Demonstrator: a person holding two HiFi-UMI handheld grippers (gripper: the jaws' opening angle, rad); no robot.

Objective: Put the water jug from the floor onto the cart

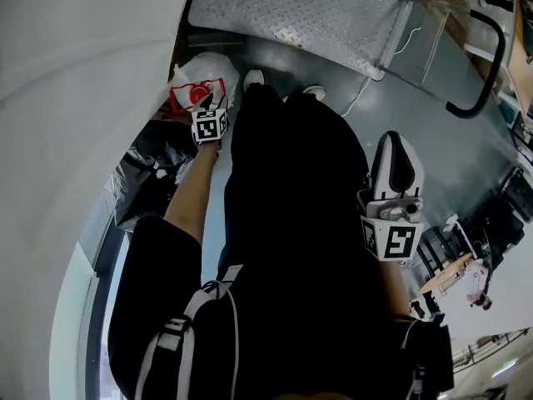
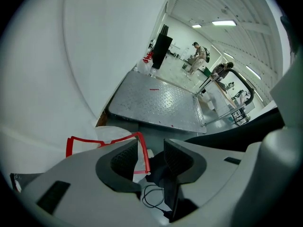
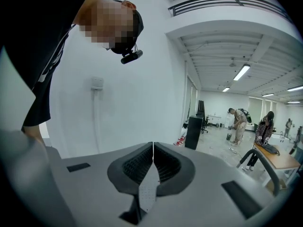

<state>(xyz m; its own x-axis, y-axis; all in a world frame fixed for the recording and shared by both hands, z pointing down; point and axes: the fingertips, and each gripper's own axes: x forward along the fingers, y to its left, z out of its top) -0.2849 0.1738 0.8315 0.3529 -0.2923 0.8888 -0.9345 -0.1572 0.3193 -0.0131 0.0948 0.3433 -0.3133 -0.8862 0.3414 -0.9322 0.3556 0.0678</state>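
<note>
Our left tool (image 2: 152, 149), jaws apart, reaches down to the water jug (image 1: 204, 72) on the floor (image 1: 433, 132) by the wall (image 1: 67, 98), with its red handle (image 2: 143, 151) between the jaws. We judge the jug heavy and slick-bodied, so the handle is the hold. Our right tool (image 3: 152, 159) is closed, empty. The cart (image 1: 291, 11) lies just beyond; the wall crowds our left.

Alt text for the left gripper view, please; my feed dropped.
The left gripper, jaws apart, reaches at the red handle of the water jug; one side of the handle shows between the jaws. Behind lies the cart, its deck diamond-plate, beside a white wall.
</note>
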